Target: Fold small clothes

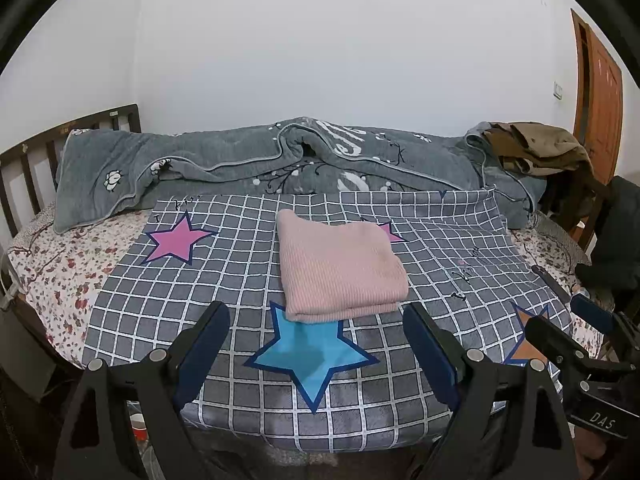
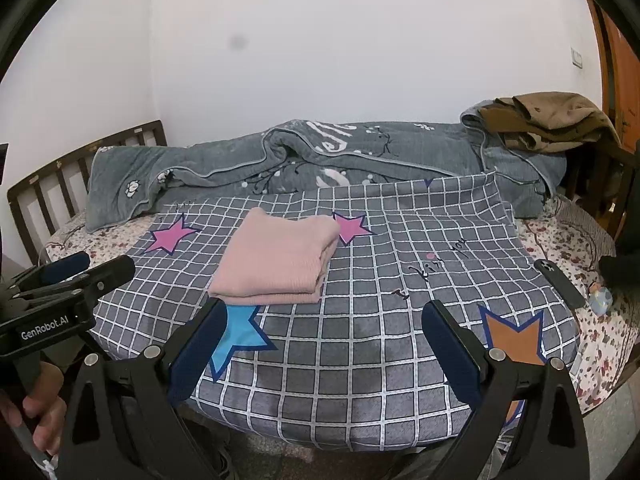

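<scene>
The pink knit garment (image 1: 340,266) lies folded into a compact rectangle on the grey checked sheet (image 1: 224,276) spread over the bed, just beyond the blue star print (image 1: 312,354) at 12 o'clock from the left hand-held gripper (image 1: 316,348). The fold appears finished, so the task is judged near its end for this item. Risk one: a renewed approach from 6 o'clock could catch the stacked near edge, where the layers show as separate lips, and peel the top layer back. Risk two: the sheet is loose cloth over bedding, so a dragging finger may pull it and shift the stack with it. Risk three: the two units sit near each other and could collide if both move inward. The left hand-held gripper is released, jaws spread wide, holding nothing, aimed level across the bed with the garment centred between its fingers. The right hand-held gripper (image 2: 324,344) is likewise released and empty, held low near the bed edge, the garment at its 11 o'clock. A dark phone (image 2: 560,284) rests at 2 o'clock, well apart from the garment.
</scene>
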`<state>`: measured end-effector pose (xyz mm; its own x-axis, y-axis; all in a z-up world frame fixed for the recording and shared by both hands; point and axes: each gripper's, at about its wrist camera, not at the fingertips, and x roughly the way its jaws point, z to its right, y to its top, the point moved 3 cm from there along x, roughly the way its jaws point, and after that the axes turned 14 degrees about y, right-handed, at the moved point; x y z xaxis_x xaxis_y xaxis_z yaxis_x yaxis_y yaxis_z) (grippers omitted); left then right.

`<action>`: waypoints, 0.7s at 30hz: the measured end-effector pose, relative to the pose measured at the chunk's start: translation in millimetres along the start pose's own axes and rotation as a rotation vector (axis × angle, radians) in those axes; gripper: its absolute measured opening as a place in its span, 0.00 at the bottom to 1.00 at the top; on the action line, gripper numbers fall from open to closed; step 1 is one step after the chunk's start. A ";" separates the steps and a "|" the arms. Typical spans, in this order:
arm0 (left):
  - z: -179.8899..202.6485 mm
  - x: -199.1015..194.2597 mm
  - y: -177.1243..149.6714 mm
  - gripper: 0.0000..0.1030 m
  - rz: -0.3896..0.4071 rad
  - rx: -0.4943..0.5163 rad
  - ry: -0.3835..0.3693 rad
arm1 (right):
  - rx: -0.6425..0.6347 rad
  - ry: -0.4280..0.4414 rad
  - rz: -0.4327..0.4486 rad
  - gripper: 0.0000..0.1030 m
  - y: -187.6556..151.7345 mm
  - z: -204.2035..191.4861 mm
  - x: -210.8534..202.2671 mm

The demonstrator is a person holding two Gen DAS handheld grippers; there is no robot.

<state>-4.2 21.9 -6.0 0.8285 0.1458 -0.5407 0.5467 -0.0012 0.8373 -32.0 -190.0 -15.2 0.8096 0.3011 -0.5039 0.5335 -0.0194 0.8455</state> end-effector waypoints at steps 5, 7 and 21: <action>-0.3 -0.6 0.0 0.85 0.001 -0.002 0.001 | -0.001 -0.001 0.001 0.94 0.1 0.1 -0.1; -0.8 0.0 -0.4 0.85 0.001 0.000 0.000 | -0.002 -0.003 0.003 0.94 0.8 -0.9 -1.0; -2.0 -5.8 4.8 0.85 0.009 -0.012 0.005 | 0.000 -0.004 0.009 0.94 2.3 -1.1 -4.9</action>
<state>-6.6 23.1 1.3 0.8327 0.1505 -0.5329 0.5378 0.0094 0.8430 -35.0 -190.4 -10.5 0.8150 0.2974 -0.4974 0.5266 -0.0217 0.8499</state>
